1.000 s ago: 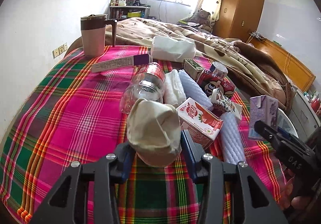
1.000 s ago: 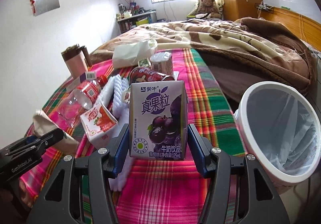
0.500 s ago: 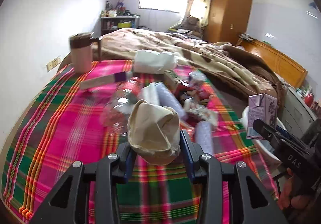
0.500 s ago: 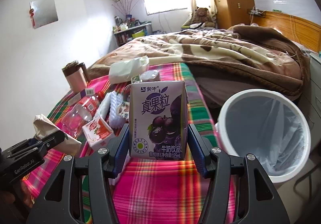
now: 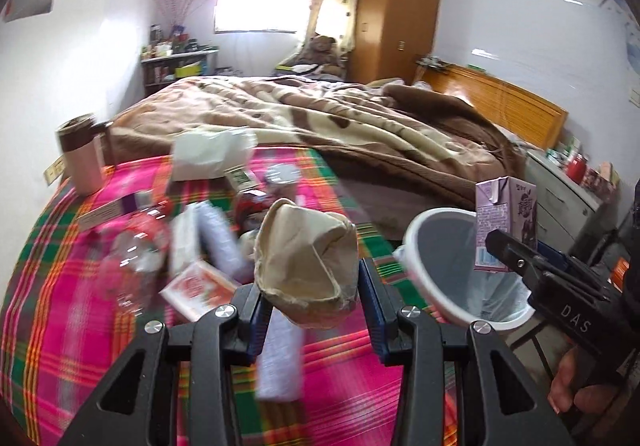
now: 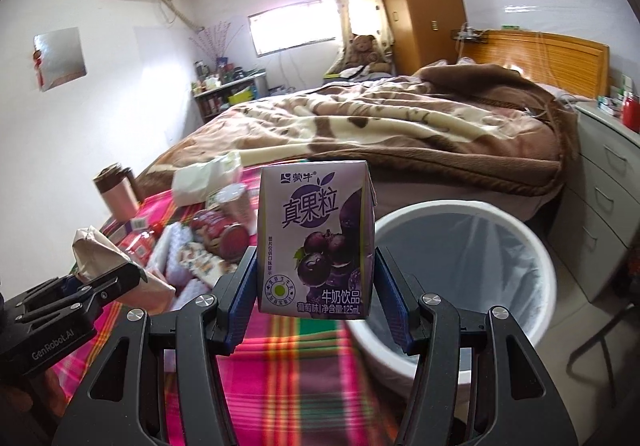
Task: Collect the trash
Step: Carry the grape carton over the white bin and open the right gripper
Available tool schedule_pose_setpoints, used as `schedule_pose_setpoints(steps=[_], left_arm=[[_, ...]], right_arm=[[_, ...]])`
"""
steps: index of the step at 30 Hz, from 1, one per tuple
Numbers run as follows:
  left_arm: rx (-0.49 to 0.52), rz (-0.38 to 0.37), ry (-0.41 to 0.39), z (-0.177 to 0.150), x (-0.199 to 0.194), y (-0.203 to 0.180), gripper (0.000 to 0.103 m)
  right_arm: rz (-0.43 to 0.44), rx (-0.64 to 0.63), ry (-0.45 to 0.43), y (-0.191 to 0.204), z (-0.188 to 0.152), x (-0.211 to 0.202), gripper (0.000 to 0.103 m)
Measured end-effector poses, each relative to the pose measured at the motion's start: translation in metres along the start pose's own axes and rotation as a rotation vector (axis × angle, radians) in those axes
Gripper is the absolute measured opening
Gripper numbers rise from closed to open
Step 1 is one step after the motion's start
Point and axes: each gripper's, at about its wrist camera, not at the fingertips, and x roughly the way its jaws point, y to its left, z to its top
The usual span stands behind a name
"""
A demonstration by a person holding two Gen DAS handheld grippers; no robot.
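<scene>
My left gripper [image 5: 310,300] is shut on a crumpled beige paper cup [image 5: 306,266] and holds it above the plaid table, left of the white trash bin [image 5: 444,306]. My right gripper [image 6: 316,302] is shut on a purple grape milk carton [image 6: 316,234] and holds it upright at the near-left rim of the bin [image 6: 520,246]. The carton also shows in the left wrist view [image 5: 506,218] over the bin. The cup also shows in the right wrist view [image 6: 104,258] at the left.
On the plaid cloth [image 5: 60,286] lie a clear bottle [image 5: 132,262], a strawberry carton [image 5: 198,288], white rolls [image 5: 218,234], a tissue pack [image 5: 212,154], a can [image 5: 282,178] and a mug [image 5: 82,154]. A bed [image 5: 360,134] lies behind, a drawer unit [image 6: 604,182] at the right.
Both grippers have lifted and swung right toward the bin, each still holding its item. The bin is now nearer in both views, and the carton is at its rim.
</scene>
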Motion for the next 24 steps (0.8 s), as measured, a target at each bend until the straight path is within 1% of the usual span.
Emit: schedule_pose_setpoints(steps=[7, 11, 16, 24], left_arm=[[0.052, -0.100, 0.010, 0.015, 0.024, -0.043, 0.043], [0.077, -0.149, 0.034, 0.018, 0.040, -0.068, 0.043], [0.093, -0.175, 0.078, 0.018, 0.059, -0.088, 0.043], [0.163, -0.212, 0.118, 0.017, 0.078, -0.128, 0.043]], right_arm=[[-0.064, 0.034, 0.005, -0.030, 0.003, 0.002, 0.057], [-0.103, 0.054, 0.024, -0.049, 0.001, 0.008, 0.057], [-0.129, 0.075, 0.053, -0.068, -0.003, 0.013, 0.057], [-0.156, 0.087, 0.112, -0.091, -0.010, 0.023, 0.057]])
